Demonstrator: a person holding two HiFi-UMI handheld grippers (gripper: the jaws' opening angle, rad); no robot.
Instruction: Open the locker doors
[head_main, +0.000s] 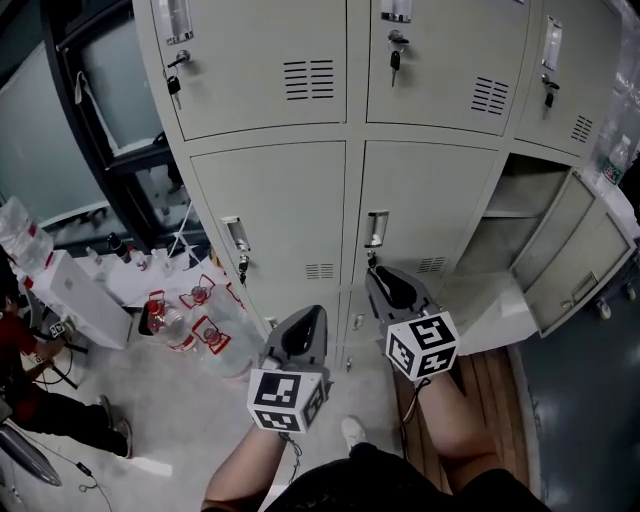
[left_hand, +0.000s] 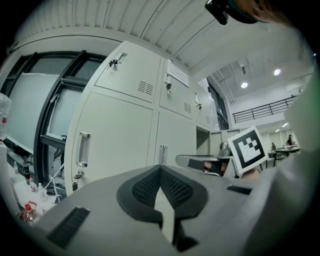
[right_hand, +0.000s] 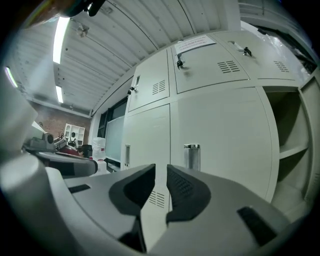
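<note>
So the left gripper (left_hand: 160, 169) is sitting shut and empty, the right gripper (right_hand: 160, 170) is hanging slightly open, empty too, facing the handle (right_hand: 191, 156) of a closed door (right_hand: 225, 130).

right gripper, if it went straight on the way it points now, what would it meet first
Probably the closed pale grey metal locker door, near its left edge beside the upright chrome handle; nothing shows in between, though depth is unclear.
</note>
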